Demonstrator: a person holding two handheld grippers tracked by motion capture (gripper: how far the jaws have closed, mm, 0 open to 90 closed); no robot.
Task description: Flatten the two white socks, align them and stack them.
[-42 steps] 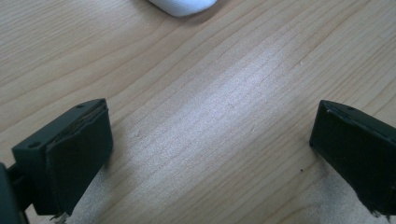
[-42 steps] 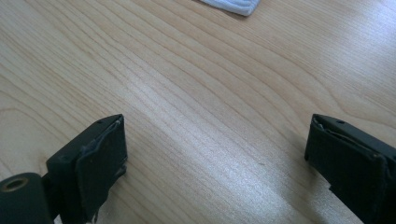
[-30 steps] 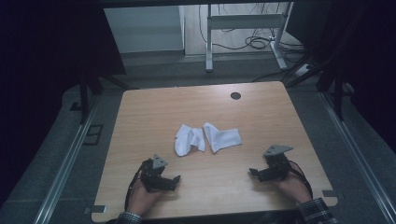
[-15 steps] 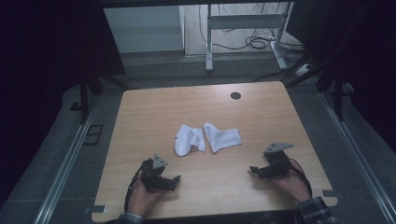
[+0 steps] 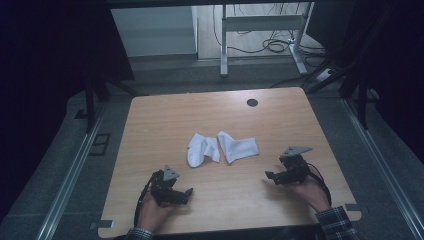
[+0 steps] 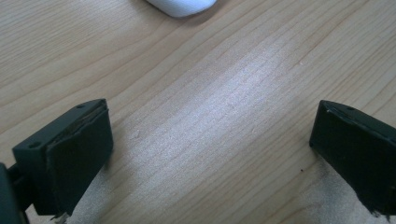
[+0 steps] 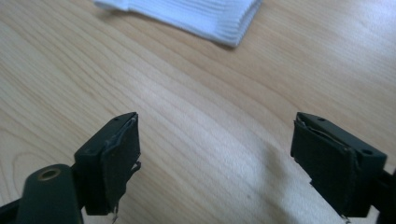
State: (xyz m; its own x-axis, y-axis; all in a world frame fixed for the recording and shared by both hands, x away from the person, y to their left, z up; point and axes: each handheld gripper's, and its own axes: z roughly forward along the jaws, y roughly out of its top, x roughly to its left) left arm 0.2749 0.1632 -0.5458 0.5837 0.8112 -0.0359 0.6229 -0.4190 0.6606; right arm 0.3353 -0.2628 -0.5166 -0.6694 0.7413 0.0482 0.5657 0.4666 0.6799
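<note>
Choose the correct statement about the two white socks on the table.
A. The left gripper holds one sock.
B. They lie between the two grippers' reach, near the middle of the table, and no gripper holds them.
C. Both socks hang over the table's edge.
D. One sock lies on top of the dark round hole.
B: in the high view the two white socks lie mid-table, apart from the left gripper and right gripper, whose jaws are empty.

The high view is dim, its surroundings nearly black, and only the table [image 5: 165, 125] is lit. Both gripper views are bright, with a pale sheen on the wood and softly blurred near jaws.
</note>
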